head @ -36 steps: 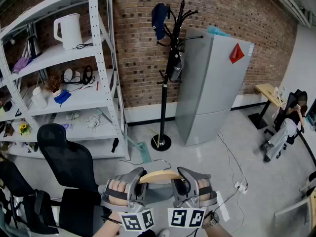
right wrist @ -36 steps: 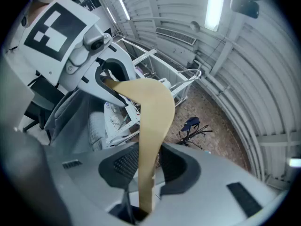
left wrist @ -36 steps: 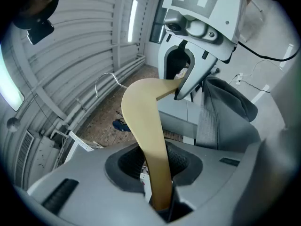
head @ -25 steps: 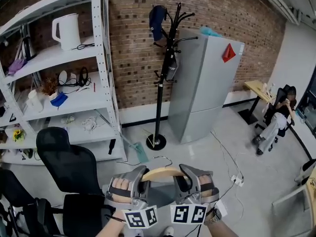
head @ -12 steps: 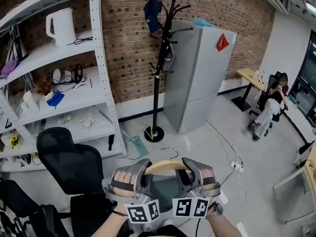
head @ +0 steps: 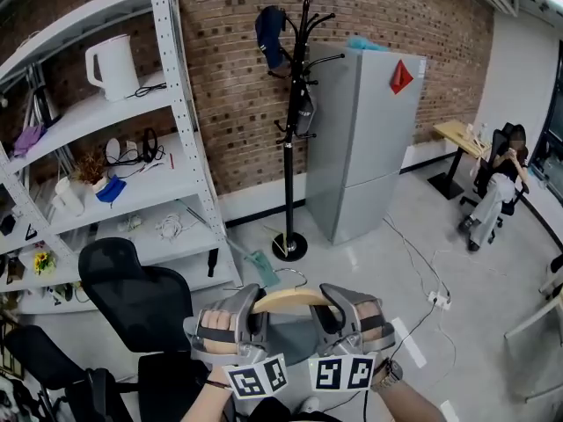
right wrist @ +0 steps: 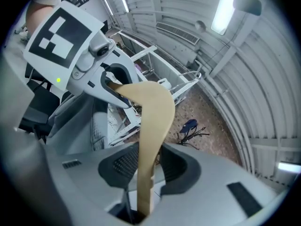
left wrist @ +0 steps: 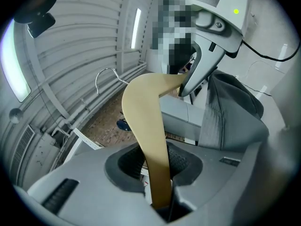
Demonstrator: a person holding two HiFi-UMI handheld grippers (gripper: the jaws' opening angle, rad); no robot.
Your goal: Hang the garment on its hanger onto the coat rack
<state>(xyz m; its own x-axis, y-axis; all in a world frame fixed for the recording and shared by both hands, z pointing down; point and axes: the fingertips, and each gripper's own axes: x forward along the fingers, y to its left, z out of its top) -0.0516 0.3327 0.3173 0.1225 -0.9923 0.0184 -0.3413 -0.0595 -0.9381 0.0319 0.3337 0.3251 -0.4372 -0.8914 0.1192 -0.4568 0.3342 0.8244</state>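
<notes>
Head view: my left gripper (head: 253,313) and right gripper (head: 327,313) each clamp an arm of the wooden hanger (head: 290,299), grey garment (head: 287,339) draped beneath, well apart from the coat rack (head: 293,139); I judge the approach and hooking remain undone.

Near bottom centre, left gripper (head: 253,313) and right gripper (head: 322,313) each grip one end of the wooden hanger (head: 288,299), with the grey garment (head: 290,341) apparently hanging below it; the black coat rack (head: 294,130) stands far off, between white shelving (head: 180,139) and grey fridge (head: 365,139).
</notes>
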